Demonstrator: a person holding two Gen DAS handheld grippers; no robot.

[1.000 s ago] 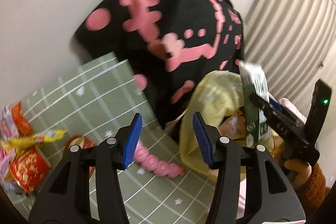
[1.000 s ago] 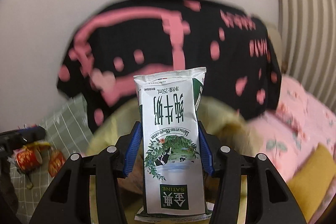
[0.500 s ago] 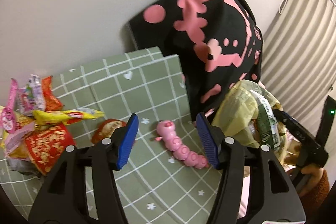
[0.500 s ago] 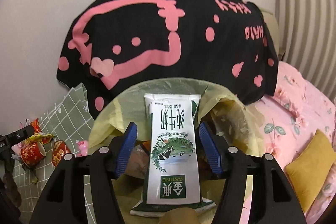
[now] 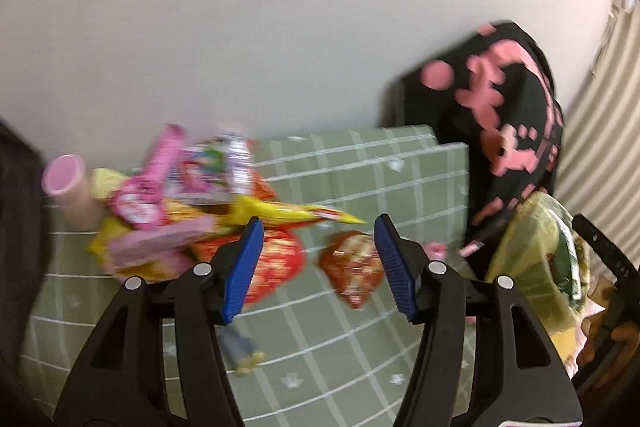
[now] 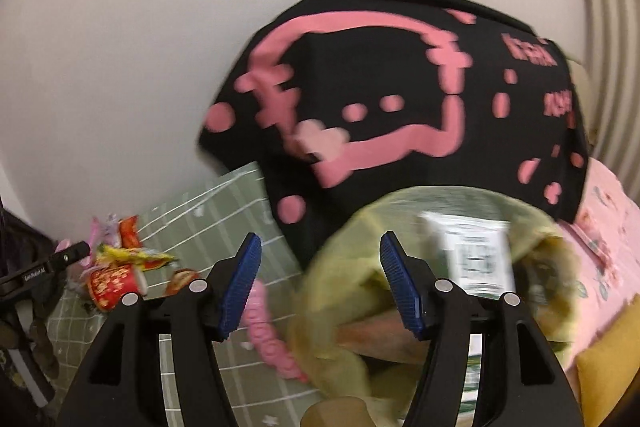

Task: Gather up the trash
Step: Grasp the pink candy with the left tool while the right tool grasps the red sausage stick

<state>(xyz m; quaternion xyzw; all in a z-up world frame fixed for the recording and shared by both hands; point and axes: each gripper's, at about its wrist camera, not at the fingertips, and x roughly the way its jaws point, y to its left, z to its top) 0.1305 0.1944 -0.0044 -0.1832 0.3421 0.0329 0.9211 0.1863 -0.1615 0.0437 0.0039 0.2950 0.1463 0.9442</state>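
Note:
My left gripper (image 5: 318, 267) is open and empty above the green checked mat (image 5: 360, 167), facing a pile of snack wrappers (image 5: 192, 203) and a small red packet (image 5: 354, 269). My right gripper (image 6: 320, 283) is open and empty at the rim of the yellow trash bag (image 6: 352, 267). The white and green milk carton (image 6: 476, 255) lies inside the bag, right of the fingers. The bag also shows in the left wrist view (image 5: 532, 259) at the right edge. The wrapper pile shows far left in the right wrist view (image 6: 120, 267).
A black cloth with pink print (image 6: 400, 87) hangs behind the bag against the white wall. A pink caterpillar toy (image 6: 268, 331) lies on the mat beside the bag. A pink cup (image 5: 66, 183) stands at the mat's far left. Pink bedding (image 6: 608, 227) lies right.
My right gripper has opened and let the milk carton drop into the bag, then swung left. My left gripper has swung left from the bag towards the wrapper pile.

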